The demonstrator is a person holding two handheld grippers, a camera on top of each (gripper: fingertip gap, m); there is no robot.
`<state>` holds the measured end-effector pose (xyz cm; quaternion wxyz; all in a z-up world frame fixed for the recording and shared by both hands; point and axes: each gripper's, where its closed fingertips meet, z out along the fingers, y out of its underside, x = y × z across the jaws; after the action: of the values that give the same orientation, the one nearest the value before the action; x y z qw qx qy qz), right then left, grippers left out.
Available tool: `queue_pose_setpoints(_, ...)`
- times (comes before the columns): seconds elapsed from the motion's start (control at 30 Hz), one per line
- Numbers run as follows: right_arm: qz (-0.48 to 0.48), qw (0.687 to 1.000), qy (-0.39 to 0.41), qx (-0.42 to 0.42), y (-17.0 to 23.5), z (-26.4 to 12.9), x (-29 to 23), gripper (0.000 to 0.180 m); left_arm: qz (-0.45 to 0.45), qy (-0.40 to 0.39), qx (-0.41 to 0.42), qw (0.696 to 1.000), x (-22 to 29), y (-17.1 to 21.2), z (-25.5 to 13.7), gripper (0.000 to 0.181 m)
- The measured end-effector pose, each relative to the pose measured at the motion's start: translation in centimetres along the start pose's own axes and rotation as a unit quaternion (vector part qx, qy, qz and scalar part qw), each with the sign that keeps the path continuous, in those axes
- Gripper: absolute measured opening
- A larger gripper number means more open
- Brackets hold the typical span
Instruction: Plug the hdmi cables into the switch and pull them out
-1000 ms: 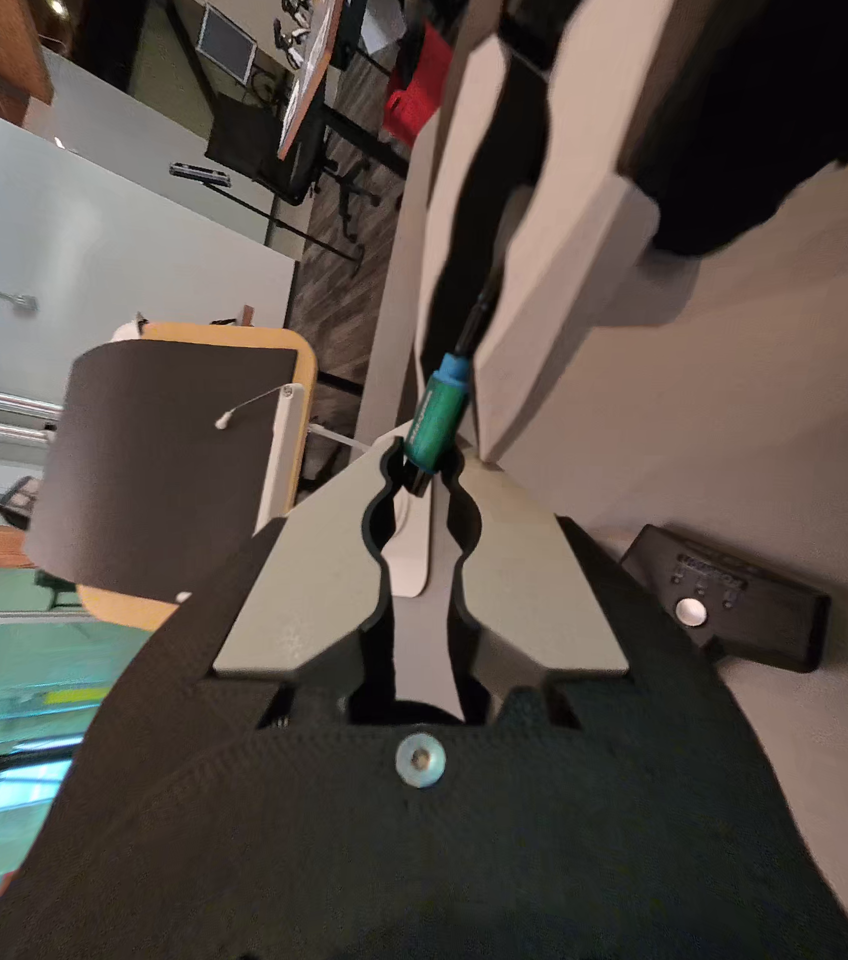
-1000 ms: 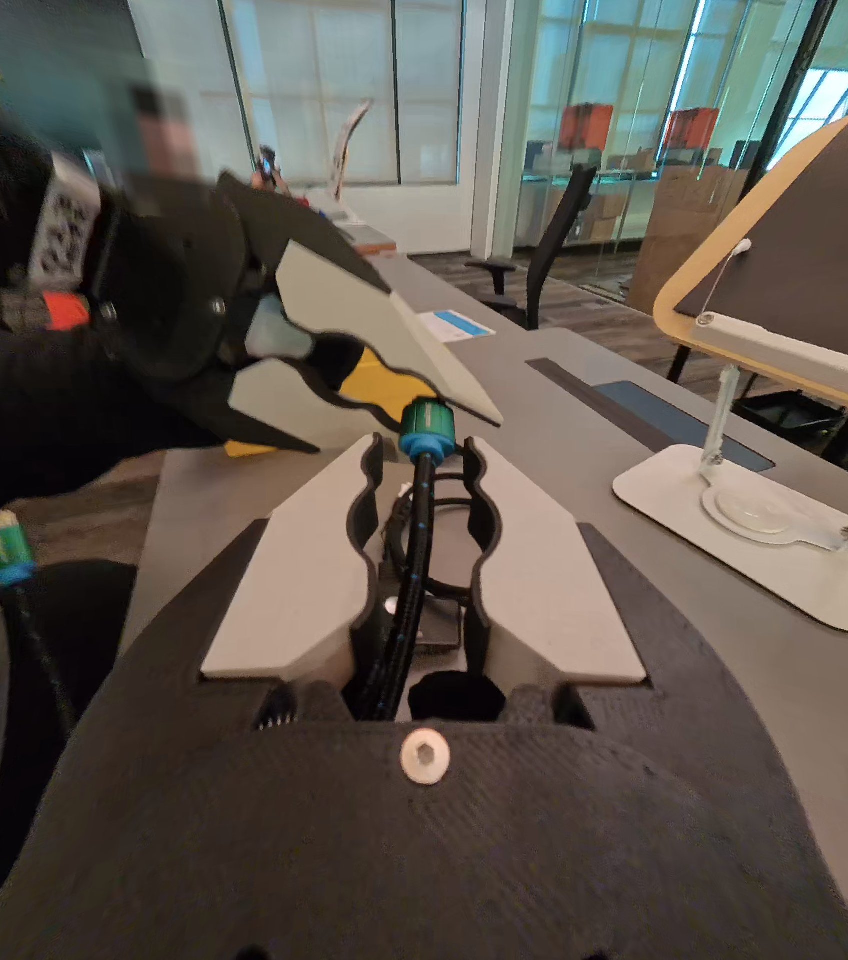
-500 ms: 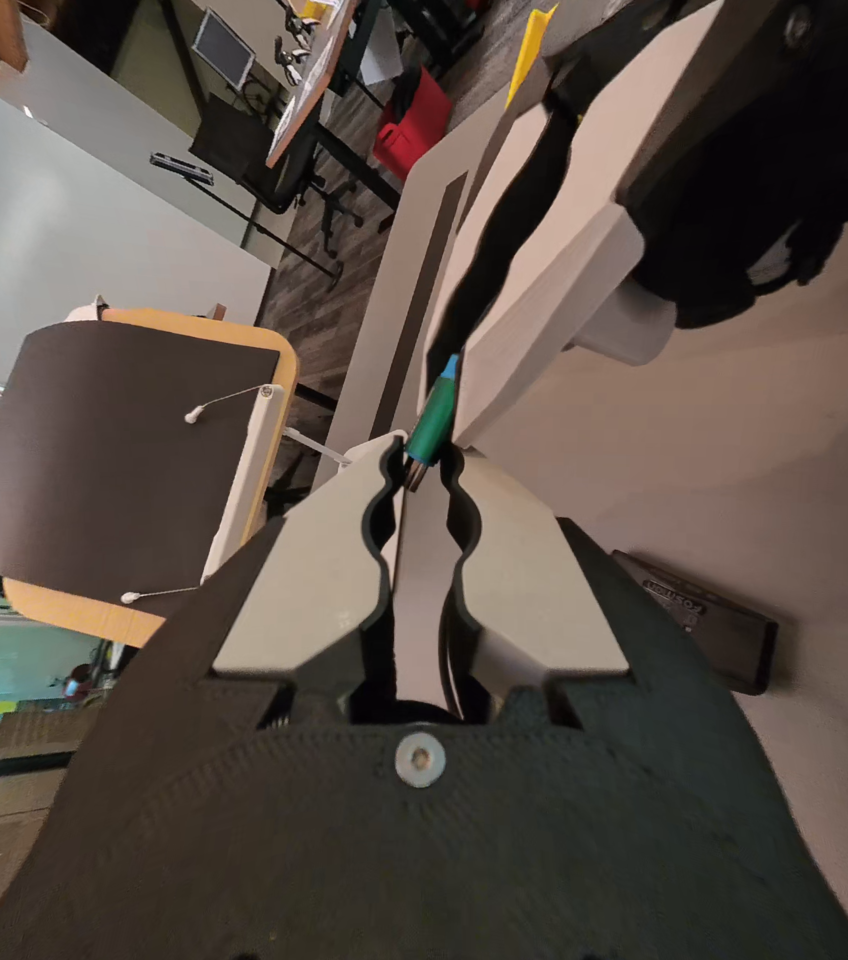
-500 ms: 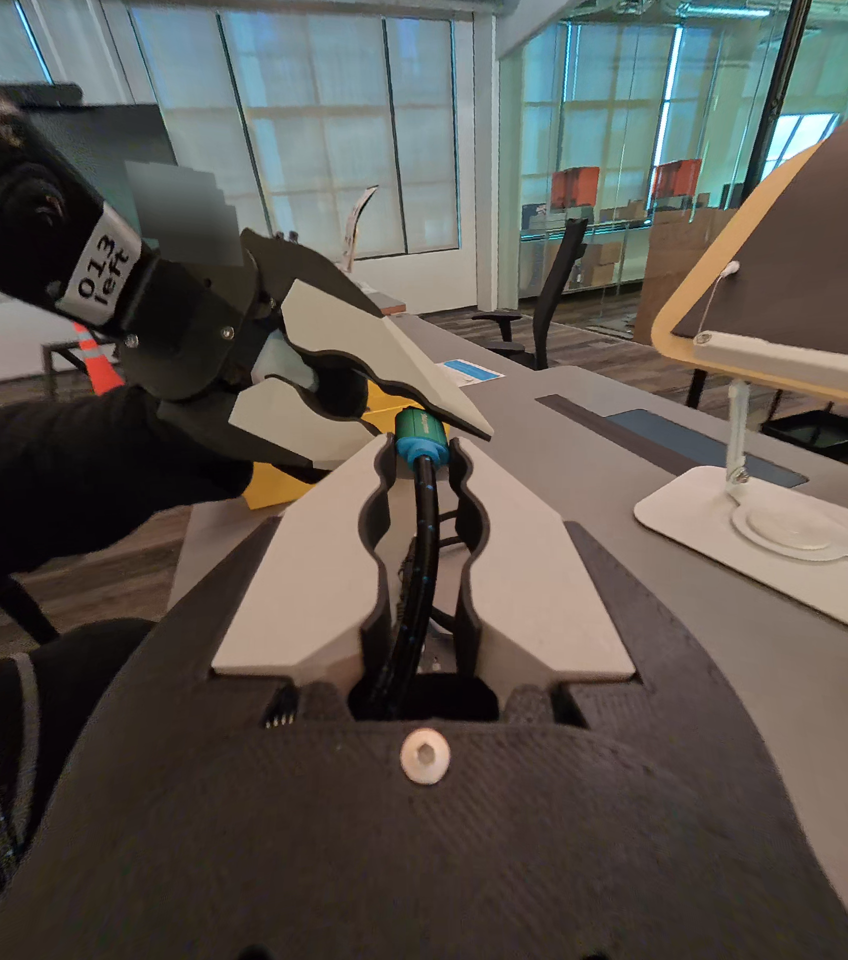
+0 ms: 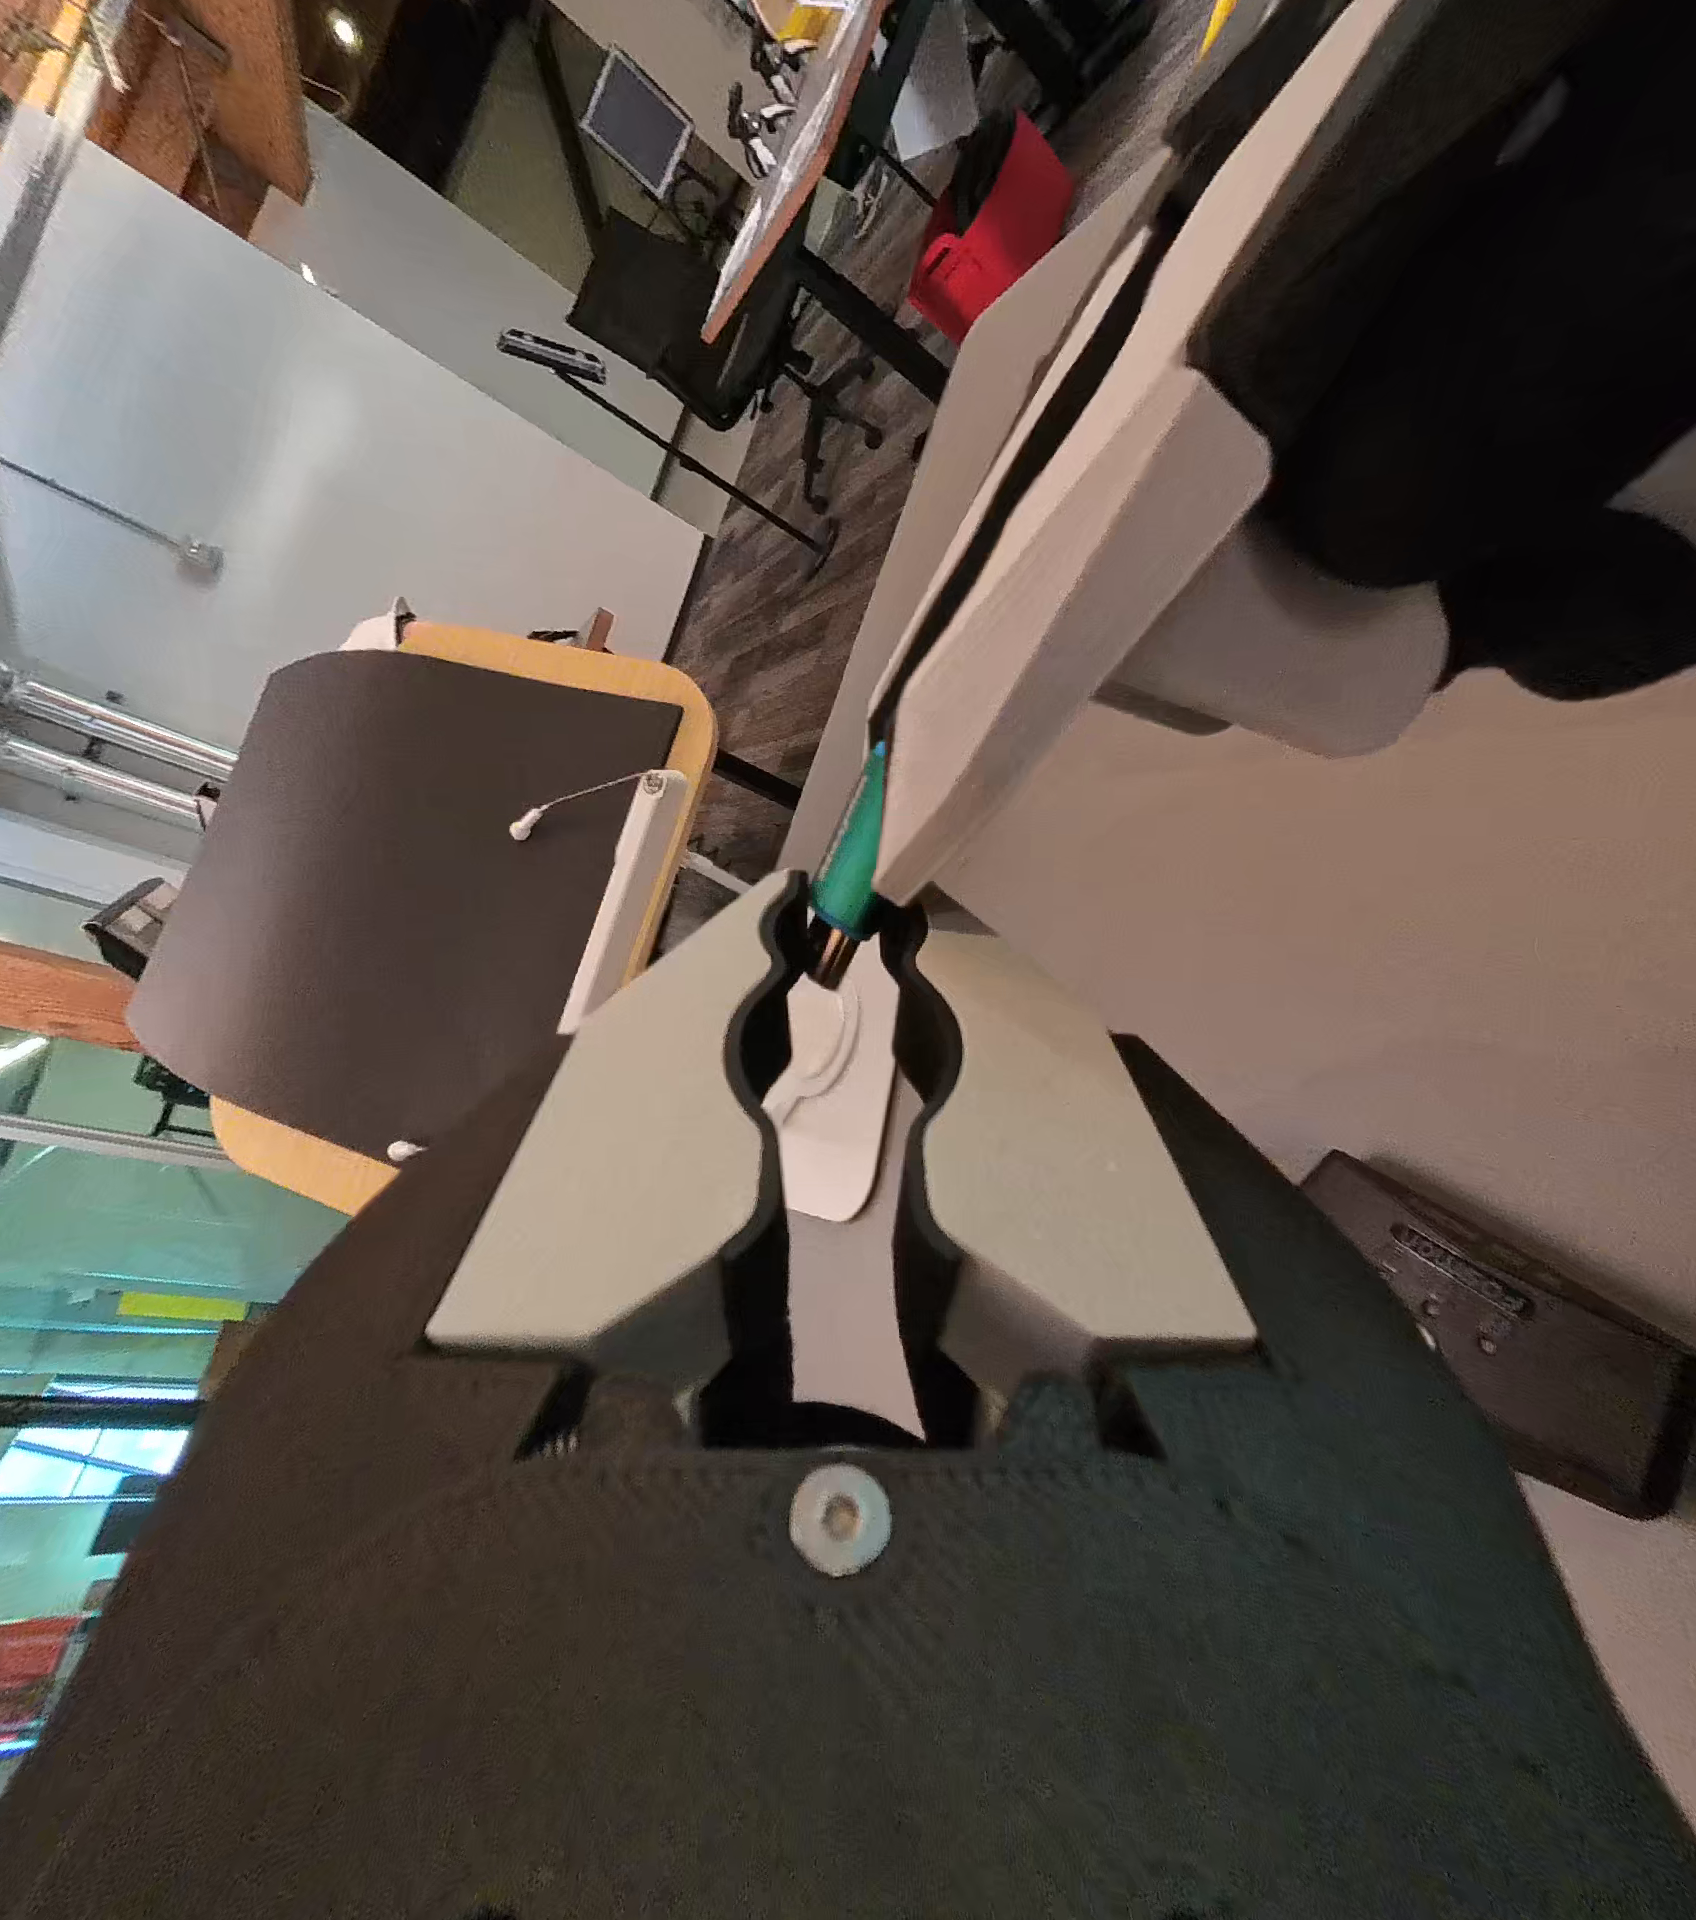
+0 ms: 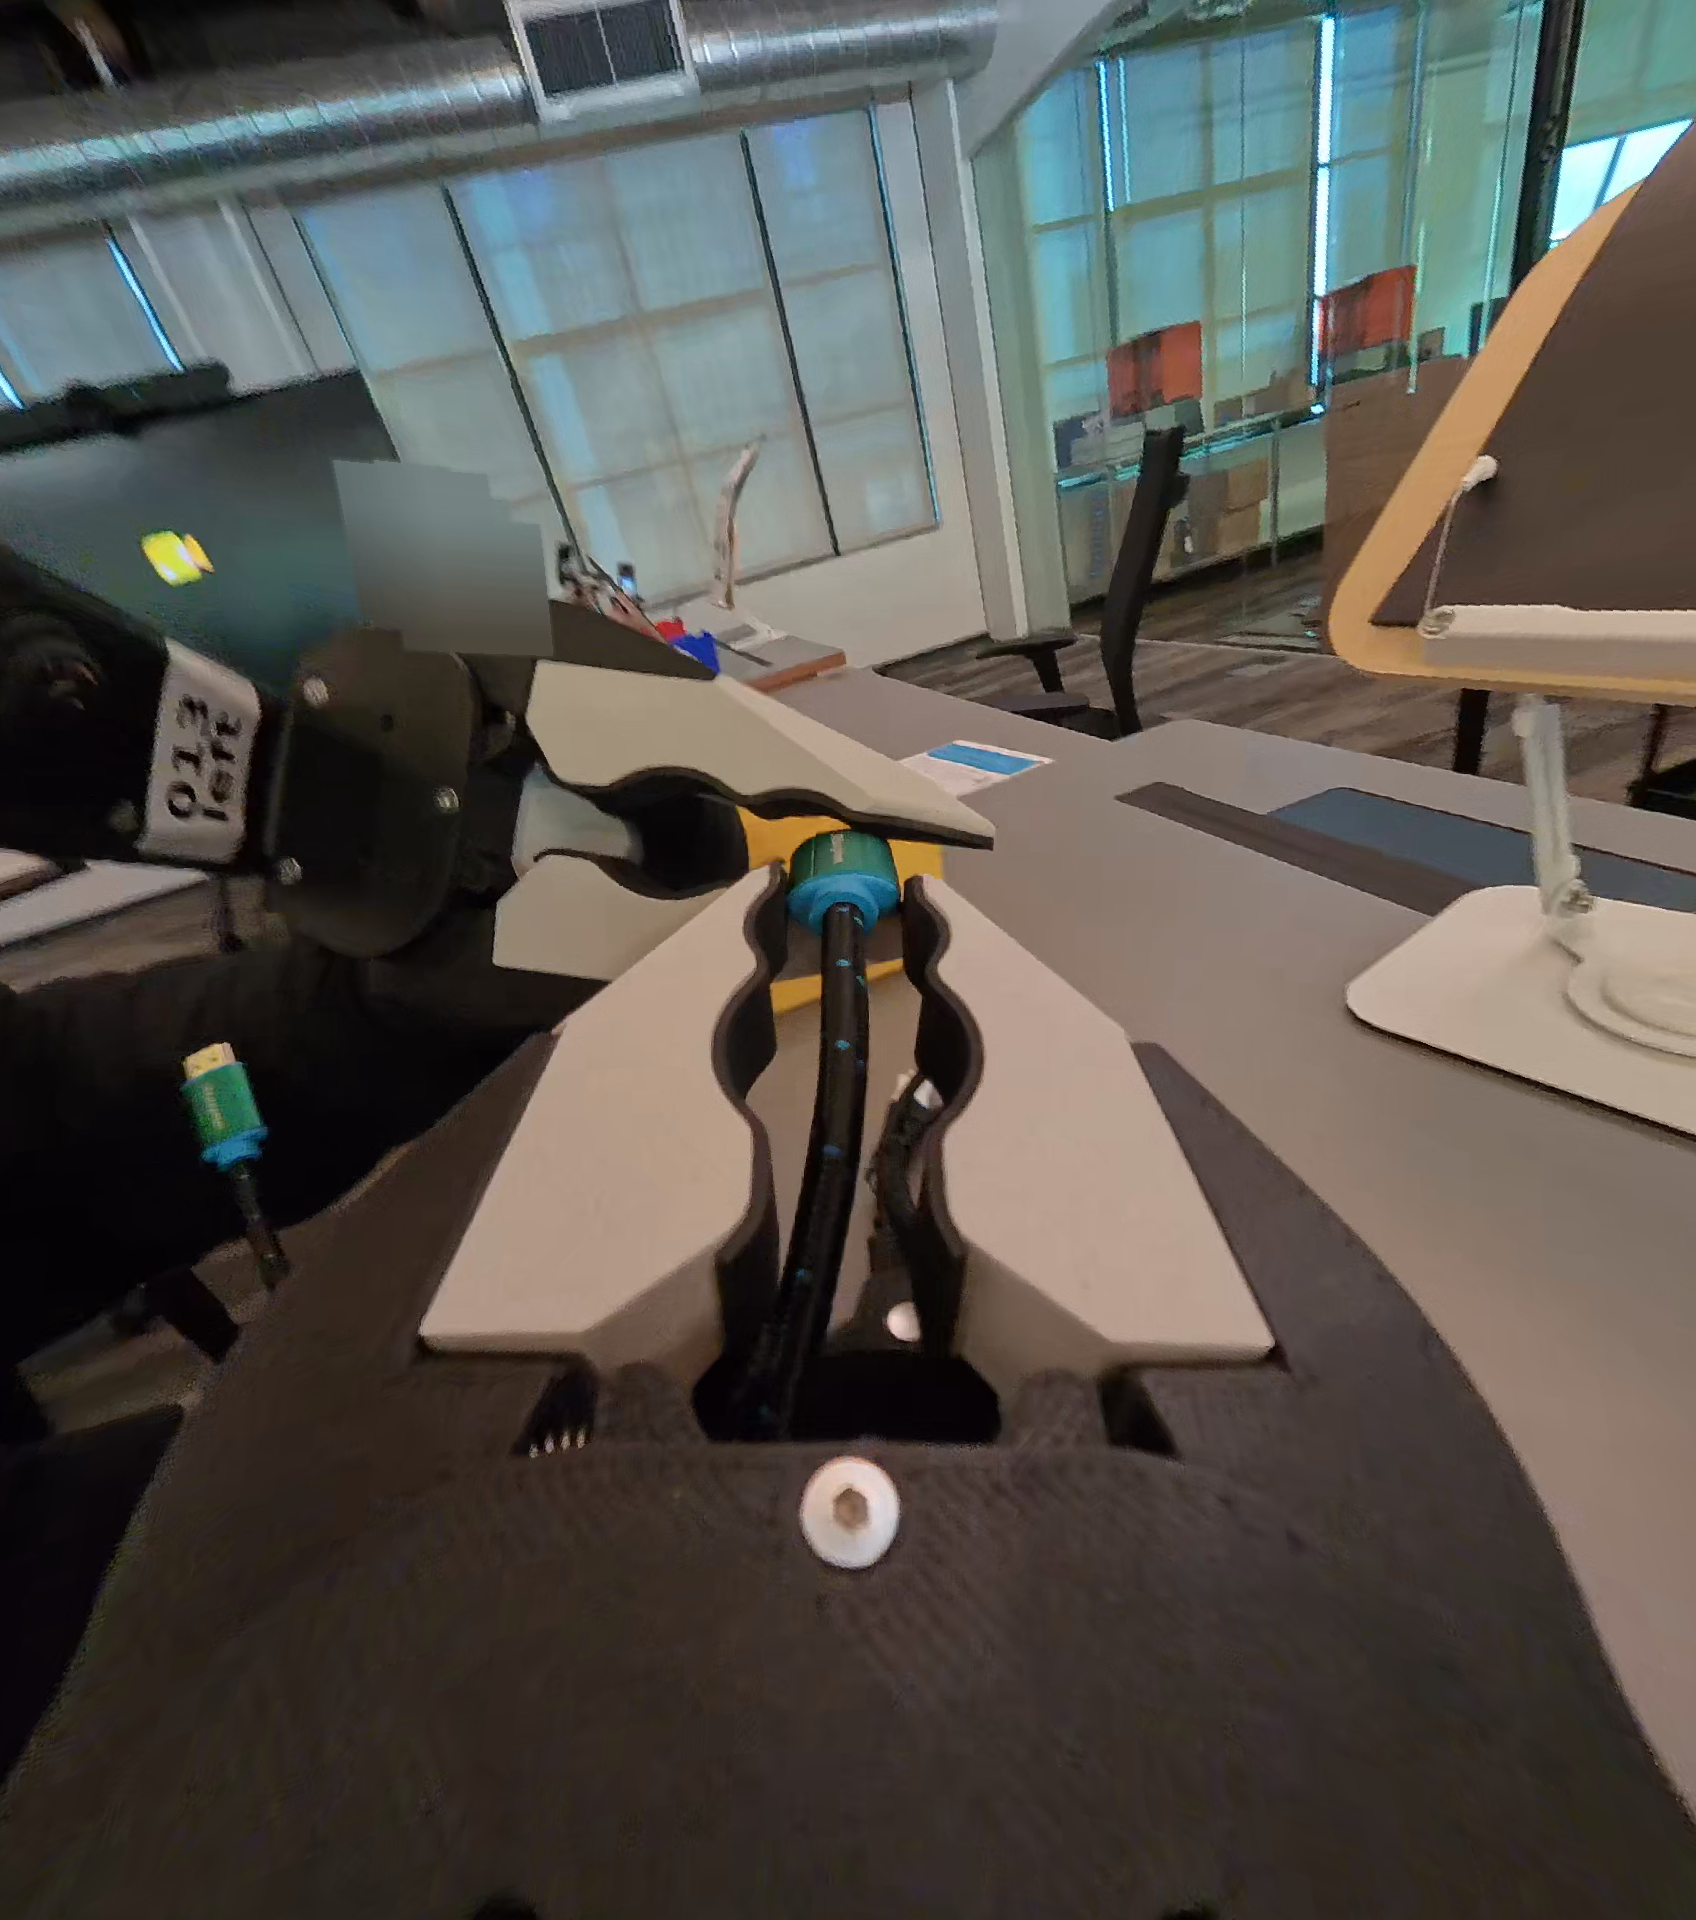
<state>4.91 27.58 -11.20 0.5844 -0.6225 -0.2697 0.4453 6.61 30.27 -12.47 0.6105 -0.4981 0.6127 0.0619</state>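
Observation:
A green HDMI plug with a blue collar sits between the tips of my right gripper, which is shut on it. Its black braided cable runs back between the fingers. My left gripper is closed around the same plug's metal end. In the right wrist view its upper finger lies on top of the plug. Both are held above the table. The black HDMI switch lies on the grey table, right of my left gripper. A second green plug hangs at the left.
A stand with a white base holds a dark board with a tan rim on the table's far side. A yellow object lies under the grippers. A person's black sleeve is at the left. An office chair stands beyond the table. My left and right fingertips are right by each other.
Both grippers have turned and lifted together with the plug still between them. The right wrist view now tilts up toward the ceiling. The second plug has come back into view at the left.

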Motion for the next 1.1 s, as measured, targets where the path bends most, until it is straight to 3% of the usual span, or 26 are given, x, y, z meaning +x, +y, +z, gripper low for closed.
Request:
queue_pose_setpoints(0.17, -0.001, 1.0, 0.0, 0.01, -0.3, -0.2, -0.1, 0.017, 0.008, -0.018, -0.006, 1.0, 0.0, -0.1, 0.1, 0.01)
queue_pose_setpoints(0.43, -0.075, 0.996, 0.029, -0.033, 0.3, -0.3, 0.2, 0.018, 0.004, -0.001, -0.007, 1.0, 0.6, 0.1, 0.4, 0.01)
queue_pose_setpoints(0.5, -0.095, 0.994, 0.04, -0.04, 0.5, -0.4, 0.5, 0.025, 0.009, 0.005, -0.007, 1.0, 0.7, 0.0, 0.4, 0.01)
queue_pose_setpoints(0.67, -0.143, 0.987, 0.055, -0.044, 0.4, -0.5, 0.4, 0.02, 0.012, 0.018, -0.01, 1.0, 0.8, -0.1, 0.5, 0.01)
queue_pose_setpoints(1.1, -0.142, 0.987, 0.055, -0.057, 0.8, -0.7, 0.6, 0.018, -0.007, 0.038, -0.004, 0.999, 1.2, 0.0, 0.8, 0.012)
